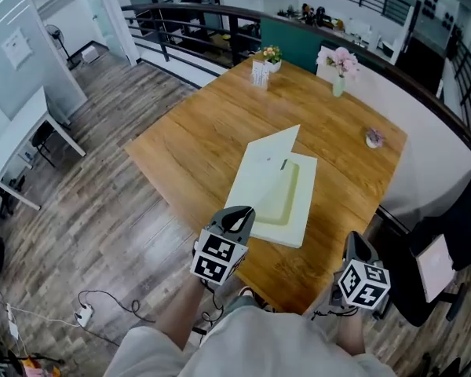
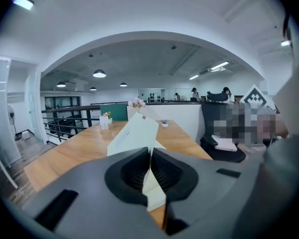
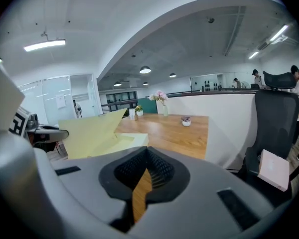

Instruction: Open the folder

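Observation:
A pale yellow folder [image 1: 286,203] lies on the wooden table [image 1: 180,144], and its cover [image 1: 263,167] stands tilted up with neither gripper touching it. My left gripper [image 1: 237,214] hovers at the folder's near-left corner by the table's front edge, jaws shut and empty. My right gripper [image 1: 353,242] hangs off the table's near-right edge, jaws also shut with nothing between them. The left gripper view looks past the left gripper [image 2: 151,151] at the raised cover [image 2: 134,133]. Seen past the right gripper [image 3: 147,151], the folder [image 3: 92,131] lies to the left.
At the table's far end stand a pink flower vase [image 1: 340,65], a small flower pot [image 1: 268,56] and a little bowl [image 1: 374,138]. A black chair [image 1: 455,226] holding a pink notebook [image 1: 438,265] is at the right. A white desk [image 1: 16,132] stands left, and cables [image 1: 82,314] lie on the floor.

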The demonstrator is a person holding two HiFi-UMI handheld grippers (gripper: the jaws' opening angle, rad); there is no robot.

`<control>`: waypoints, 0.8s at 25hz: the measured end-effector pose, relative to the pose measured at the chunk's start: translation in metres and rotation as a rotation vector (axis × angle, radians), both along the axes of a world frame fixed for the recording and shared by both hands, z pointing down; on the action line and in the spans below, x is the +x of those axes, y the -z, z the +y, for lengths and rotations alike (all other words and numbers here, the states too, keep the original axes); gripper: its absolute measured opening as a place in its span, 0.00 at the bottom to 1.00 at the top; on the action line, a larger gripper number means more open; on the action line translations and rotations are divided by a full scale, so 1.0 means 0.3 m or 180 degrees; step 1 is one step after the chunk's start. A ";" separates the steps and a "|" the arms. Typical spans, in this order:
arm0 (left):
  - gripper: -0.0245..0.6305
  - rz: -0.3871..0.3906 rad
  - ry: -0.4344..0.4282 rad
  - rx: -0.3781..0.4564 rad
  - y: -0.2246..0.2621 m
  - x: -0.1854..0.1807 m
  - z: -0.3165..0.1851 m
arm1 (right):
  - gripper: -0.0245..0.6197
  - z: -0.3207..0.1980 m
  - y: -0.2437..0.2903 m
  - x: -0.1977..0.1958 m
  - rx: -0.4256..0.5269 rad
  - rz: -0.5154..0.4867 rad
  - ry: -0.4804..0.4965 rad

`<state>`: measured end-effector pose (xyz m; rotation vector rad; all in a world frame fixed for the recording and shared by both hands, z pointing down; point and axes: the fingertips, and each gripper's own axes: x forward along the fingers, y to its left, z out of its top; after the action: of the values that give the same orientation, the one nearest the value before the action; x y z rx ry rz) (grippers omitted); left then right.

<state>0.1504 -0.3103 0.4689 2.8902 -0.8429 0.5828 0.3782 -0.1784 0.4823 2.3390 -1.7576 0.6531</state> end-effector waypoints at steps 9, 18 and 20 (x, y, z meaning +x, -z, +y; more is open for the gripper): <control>0.05 0.0598 0.0649 -0.0255 0.068 -0.190 -0.070 | 0.04 -0.118 0.019 -0.070 0.0010 0.0032 0.0282; 0.04 0.0939 0.1318 -0.0432 0.043 -0.414 -0.121 | 0.04 -0.232 0.027 -0.156 -0.0027 0.0079 0.0554; 0.04 0.0997 0.1436 -0.0485 0.026 -0.458 -0.132 | 0.04 -0.249 0.015 -0.176 -0.0061 0.0074 0.0597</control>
<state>0.0129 -0.3500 0.4611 2.4410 -1.2727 0.1379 0.3255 -0.2531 0.4779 2.1262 -1.9208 0.6075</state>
